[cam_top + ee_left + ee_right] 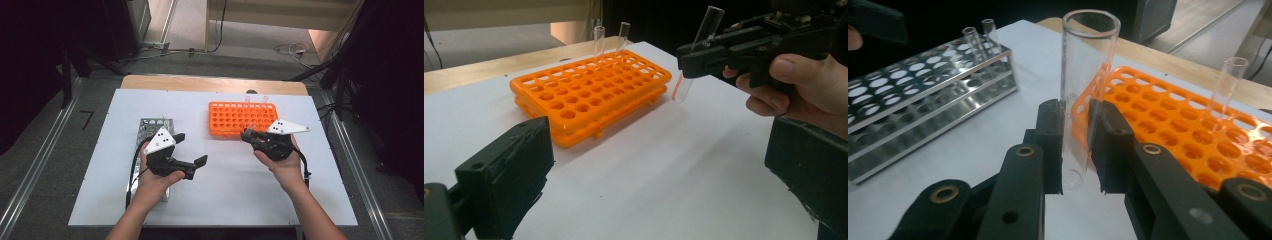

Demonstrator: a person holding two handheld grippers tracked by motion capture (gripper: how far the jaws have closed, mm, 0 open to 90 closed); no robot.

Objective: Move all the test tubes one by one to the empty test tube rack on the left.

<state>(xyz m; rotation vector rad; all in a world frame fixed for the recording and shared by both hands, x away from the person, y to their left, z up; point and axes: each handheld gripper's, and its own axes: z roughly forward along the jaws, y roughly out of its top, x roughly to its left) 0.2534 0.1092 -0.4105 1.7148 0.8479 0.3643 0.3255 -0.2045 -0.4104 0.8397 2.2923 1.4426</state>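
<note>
My right gripper (1079,125) is shut on a clear glass test tube (1088,60), which it holds upright just above the white table. In the left gripper view this tube (700,37) hangs tilted in that gripper (689,57), just off the near right corner of the orange tube rack (589,95). Two tubes (599,42) stand in the rack's far row. My left gripper (659,170) is open, and nothing is between its jaws. From above, the left gripper (190,148) is over the table left of the orange rack (242,117), and the right gripper (248,134) is at the rack's near edge.
A metal tube rack (923,105) holding two tubes (973,40) lies on the left side, partly under my left hand in the high view (150,127). The white board (225,195) rests on a wooden table (210,82). Cables lie on the floor beyond.
</note>
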